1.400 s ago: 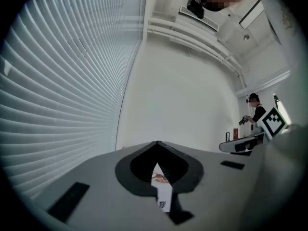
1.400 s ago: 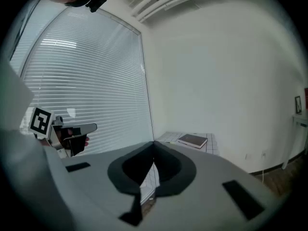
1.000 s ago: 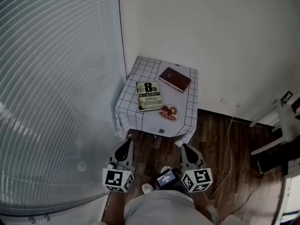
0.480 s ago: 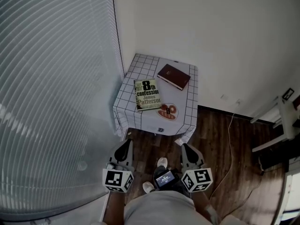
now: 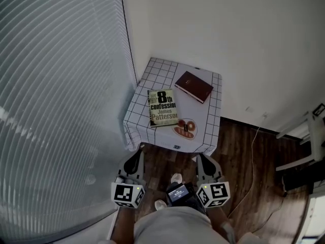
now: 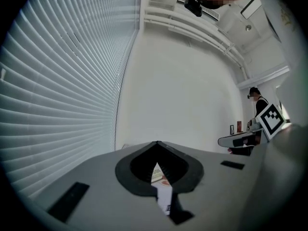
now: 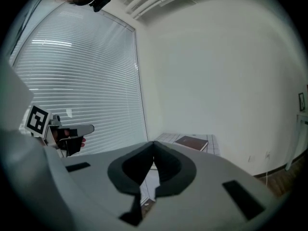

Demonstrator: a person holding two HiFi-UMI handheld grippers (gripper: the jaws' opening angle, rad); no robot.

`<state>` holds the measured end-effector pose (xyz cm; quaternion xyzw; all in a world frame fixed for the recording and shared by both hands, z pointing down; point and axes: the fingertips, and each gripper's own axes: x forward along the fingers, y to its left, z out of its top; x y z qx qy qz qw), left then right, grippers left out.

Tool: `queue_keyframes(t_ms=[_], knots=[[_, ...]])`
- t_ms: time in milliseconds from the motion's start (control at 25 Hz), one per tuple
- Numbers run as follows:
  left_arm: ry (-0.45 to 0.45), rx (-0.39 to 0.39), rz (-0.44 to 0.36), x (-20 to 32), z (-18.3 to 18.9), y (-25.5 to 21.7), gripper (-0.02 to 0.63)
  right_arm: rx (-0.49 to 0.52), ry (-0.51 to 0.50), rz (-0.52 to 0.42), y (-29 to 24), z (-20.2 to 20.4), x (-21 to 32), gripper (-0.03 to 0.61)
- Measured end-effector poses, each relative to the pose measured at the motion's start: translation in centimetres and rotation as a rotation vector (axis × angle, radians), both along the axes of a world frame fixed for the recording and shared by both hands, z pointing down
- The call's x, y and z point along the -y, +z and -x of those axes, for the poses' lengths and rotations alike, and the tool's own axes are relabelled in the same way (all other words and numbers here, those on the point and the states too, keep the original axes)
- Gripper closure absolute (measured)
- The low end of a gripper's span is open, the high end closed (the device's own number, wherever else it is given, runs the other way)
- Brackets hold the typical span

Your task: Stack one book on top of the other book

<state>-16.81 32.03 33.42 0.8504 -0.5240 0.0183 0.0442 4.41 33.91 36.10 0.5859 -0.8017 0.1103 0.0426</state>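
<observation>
A pale green paperback [image 5: 163, 108] lies face up on the left half of a small table [image 5: 147, 123] draped in a white grid-pattern cloth. A dark red book [image 5: 194, 86] lies behind it to the right, apart from it, and shows too in the right gripper view [image 7: 191, 142]. My left gripper [image 5: 135, 160] and right gripper [image 5: 204, 163] hang side by side over the wood floor, short of the table's front edge. Both are shut with nothing in them. A sliver of the paperback [image 6: 157, 176] shows through the left gripper's jaw notch.
An oval dish [image 5: 184, 128] with reddish items sits at the table's front right. Window blinds [image 5: 56, 95] fill the left side; a white wall [image 5: 238, 44] rises behind the table. A cable [image 5: 250, 161] trails across the floor to the right, and white furniture [image 5: 310, 141] stands at the far right.
The table sits a little closer and further right in the head view than before. Both grippers have stayed shut and side by side at the bottom of that view.
</observation>
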Motion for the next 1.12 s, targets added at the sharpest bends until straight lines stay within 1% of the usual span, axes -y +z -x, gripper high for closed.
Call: queue_keyframes(t_ms=[280,600,840,1120], knots=[[-0.021,0.014,0.011,5.4,-0.8,-0.2,0.606,0.01,-0.011,0.003,-0.1,-1.1,6.0,0.572],[-0.044,0.035,0.009,10.3,-2.1,-1.0,0.606,0.033,-0.037,0.002,0.0,-2.4,11.5,0.572],[-0.058,0.048,0.034,13.0,-3.5,-0.2,0.606,0.046,-0.04,0.012,0.4,-4.1,14.4,0.572],[-0.073,0.03,0.041,15.1,-4.9,0.4,0.606,0.04,-0.058,0.029,1.0,-5.3,16.4,0.572]])
